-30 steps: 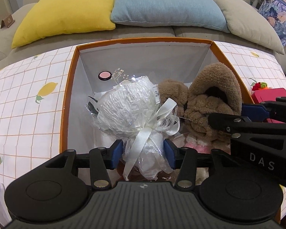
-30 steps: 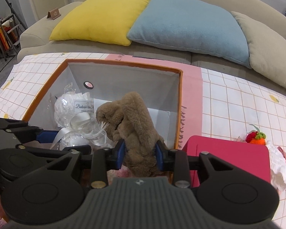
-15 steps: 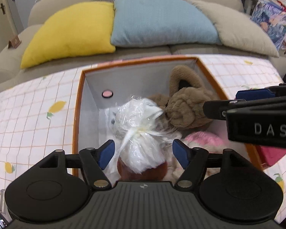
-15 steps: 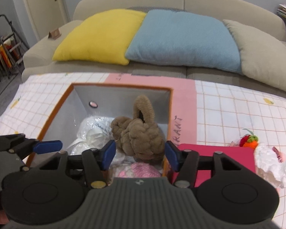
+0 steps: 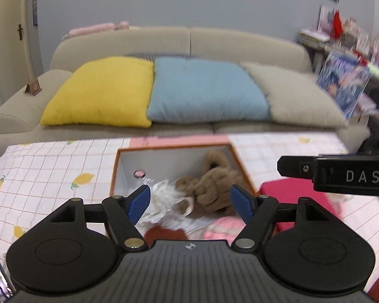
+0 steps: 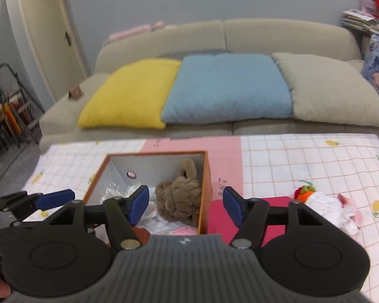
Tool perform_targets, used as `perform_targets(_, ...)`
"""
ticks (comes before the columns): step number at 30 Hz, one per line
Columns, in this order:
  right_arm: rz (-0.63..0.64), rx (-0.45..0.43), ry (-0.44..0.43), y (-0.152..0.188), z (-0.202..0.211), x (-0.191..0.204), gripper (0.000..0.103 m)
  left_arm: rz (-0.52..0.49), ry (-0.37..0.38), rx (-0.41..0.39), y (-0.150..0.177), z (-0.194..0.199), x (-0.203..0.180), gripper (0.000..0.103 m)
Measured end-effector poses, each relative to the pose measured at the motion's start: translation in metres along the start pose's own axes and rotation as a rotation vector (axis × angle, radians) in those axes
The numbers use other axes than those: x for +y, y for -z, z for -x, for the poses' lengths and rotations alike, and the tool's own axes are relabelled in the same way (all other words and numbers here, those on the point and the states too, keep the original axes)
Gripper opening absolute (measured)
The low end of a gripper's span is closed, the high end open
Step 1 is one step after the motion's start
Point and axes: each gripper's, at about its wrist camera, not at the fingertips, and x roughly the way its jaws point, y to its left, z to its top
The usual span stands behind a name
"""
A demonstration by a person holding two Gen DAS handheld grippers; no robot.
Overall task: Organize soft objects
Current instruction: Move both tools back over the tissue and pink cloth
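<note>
Grippers have both let go since a second ago: the left gripper (image 5: 190,200), then clamped on the white bundle (image 5: 161,199), and the right gripper (image 6: 185,205), then clamped on the brown plush (image 6: 179,197), now stand released with jaws that have just been opening and nothing pressed between them. Both things lie in the box (image 6: 206,176) at lower centre, bundle left of plush, and the sofa now fills mid-frame. Pink and red things low in the box are half hidden behind the gripper bodies, too blurred to tell.
</note>
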Motion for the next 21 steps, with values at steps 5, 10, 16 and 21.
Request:
perform_targets(5, -0.046, -0.101, 0.029, 0.013, 0.04, -0.018, 0.066, 0.019, 0.107, -0.061, 0.003, 0.019, -0.022, 0.087)
perform_targets(10, -0.09, -0.157, 0.062, 0.034, 0.072, -0.043, 0.066, -0.033, 0.183, -0.078, 0.01, 0.027, -0.053, 0.087)
perform_targets(16, -0.148, -0.157, 0.14, 0.065, 0.097, -0.081, 0.066, -0.076, 0.277, -0.017, 0.025, 0.02, -0.09, 0.087)
perform_targets(21, -0.2, -0.121, 0.23, 0.087, 0.1, -0.114, 0.066, -0.156, 0.308, 0.024, 0.035, 0.011, -0.119, 0.087)
